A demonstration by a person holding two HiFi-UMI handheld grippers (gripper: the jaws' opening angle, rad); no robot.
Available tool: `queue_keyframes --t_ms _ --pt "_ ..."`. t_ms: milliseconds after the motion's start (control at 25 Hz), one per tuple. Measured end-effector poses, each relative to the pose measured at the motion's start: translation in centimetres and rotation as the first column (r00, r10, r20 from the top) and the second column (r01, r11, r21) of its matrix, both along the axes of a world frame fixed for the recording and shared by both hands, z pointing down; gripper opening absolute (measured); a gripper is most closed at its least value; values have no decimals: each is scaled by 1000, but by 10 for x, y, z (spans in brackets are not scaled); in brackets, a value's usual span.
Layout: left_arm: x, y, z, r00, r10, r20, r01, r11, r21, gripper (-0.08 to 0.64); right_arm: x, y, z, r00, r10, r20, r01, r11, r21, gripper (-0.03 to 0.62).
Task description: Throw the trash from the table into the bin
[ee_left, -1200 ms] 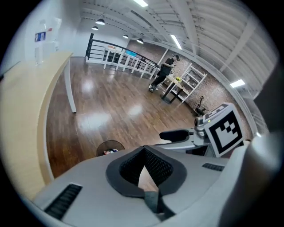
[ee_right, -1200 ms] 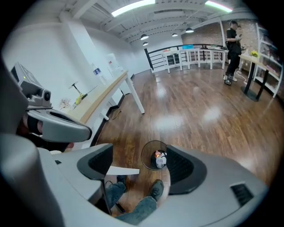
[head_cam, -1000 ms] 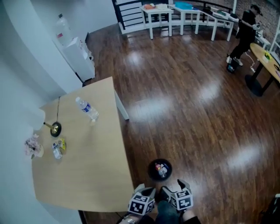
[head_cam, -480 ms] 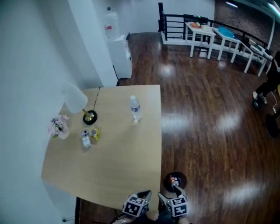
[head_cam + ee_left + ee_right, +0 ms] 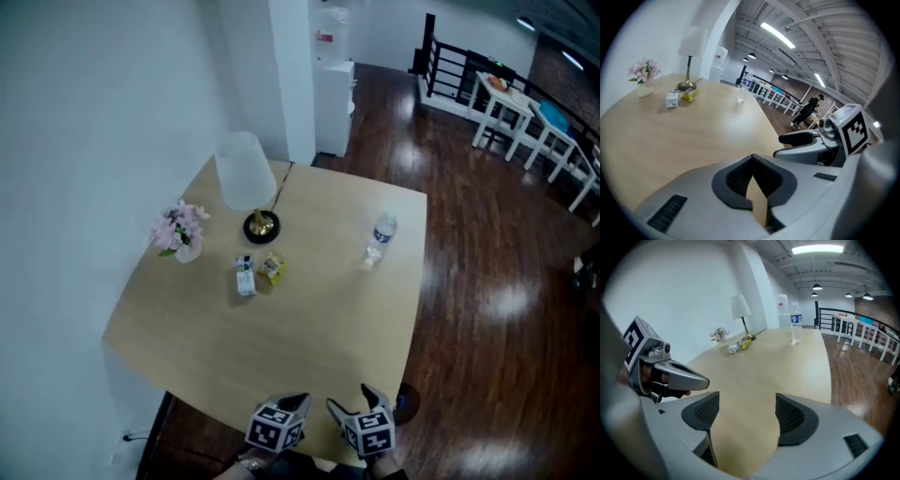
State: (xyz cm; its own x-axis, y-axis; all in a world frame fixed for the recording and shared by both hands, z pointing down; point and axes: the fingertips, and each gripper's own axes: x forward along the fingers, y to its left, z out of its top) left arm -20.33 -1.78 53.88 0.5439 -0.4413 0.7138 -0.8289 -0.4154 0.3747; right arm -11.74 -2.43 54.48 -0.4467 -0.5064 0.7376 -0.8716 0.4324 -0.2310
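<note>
Near edge of the pale wooden desk (image 5: 309, 356): both tongs are held low and side by side, neither on anything. Left tongs (image 5: 751, 161) — jaws pressed together, tips meeting, nothing in them. Right tongs (image 5: 745, 411) — jaws wide apart, only bare desk between them. Step in hand, by my read: approach for a pickup, no trash gripped yet.

Trash sits toward the far left of the desk, well apart from both tongs. A small white carton (image 5: 245, 281) has a crumpled yellow wrapper (image 5: 272, 269) just beside it on its right, both near the brass foot of the white-shaded lamp (image 5: 242, 171). Carton is a small boxy pack with dark print, too small to read. Wrapper is scrunched and looks light, probably easy to pinch but could slip out. A clear plastic water bottle (image 5: 379, 236) stands upright toward the far right edge, apart from the rest. Can't tell whether it counts as trash. Pink flowers in a small vase (image 5: 178, 232) are at the far left, not trash by the look.

The dark round bin (image 5: 406, 403) is on the brown wood floor, peeking out past the near right edge of the desk, just right of the right tongs. It is mostly hidden by the desk.

Next move calls for a long reach across to the carton and wrapper. The right tongs are open enough to take one; the left tongs need opening first. After that, carry to the near right and release over the bin.
</note>
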Motion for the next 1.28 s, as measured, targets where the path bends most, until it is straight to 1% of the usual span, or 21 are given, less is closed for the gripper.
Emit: queue_keyframes --t_ms 240,360,520,680,840,960,1080,1120,1200,1280 --pt "-57 -16 5 1000 -30 4 30 999 12 0 -64 -28 5 997 -79 -22 79 997 -1 387" --pt "-82 -24 7 997 -73 -1 73 997 19 0 -92 -51 11 994 -105 -28 106 994 9 387" --pt "-115 -40 11 987 -159 -14 159 987 26 0 -125 -102 22 989 -136 -53 138 990 40 387" --pt "-140 -50 15 974 -225 -29 226 974 30 0 -151 -165 28 987 -140 -78 146 986 77 387" --pt "-152 -56 19 966 -255 -39 256 966 31 0 -174 -224 30 985 -137 -101 149 982 120 387" --pt "-156 -60 20 967 -253 -42 255 966 42 0 -185 -258 32 987 -118 -111 133 982 133 387" --pt "-153 -60 20 974 -225 -29 226 973 46 0 -191 -278 34 989 -97 -110 112 984 138 387" --pt "-152 -60 20 974 -225 -36 226 973 38 0 -193 -283 34 990 -92 -110 107 985 138 387" --pt "-150 -60 21 968 -243 -58 244 970 21 0 -197 -293 38 991 -81 -109 96 985 141 387" --pt "-150 -58 26 965 -257 -53 258 966 11 0 -202 -303 42 991 -74 -111 90 985 144 387"
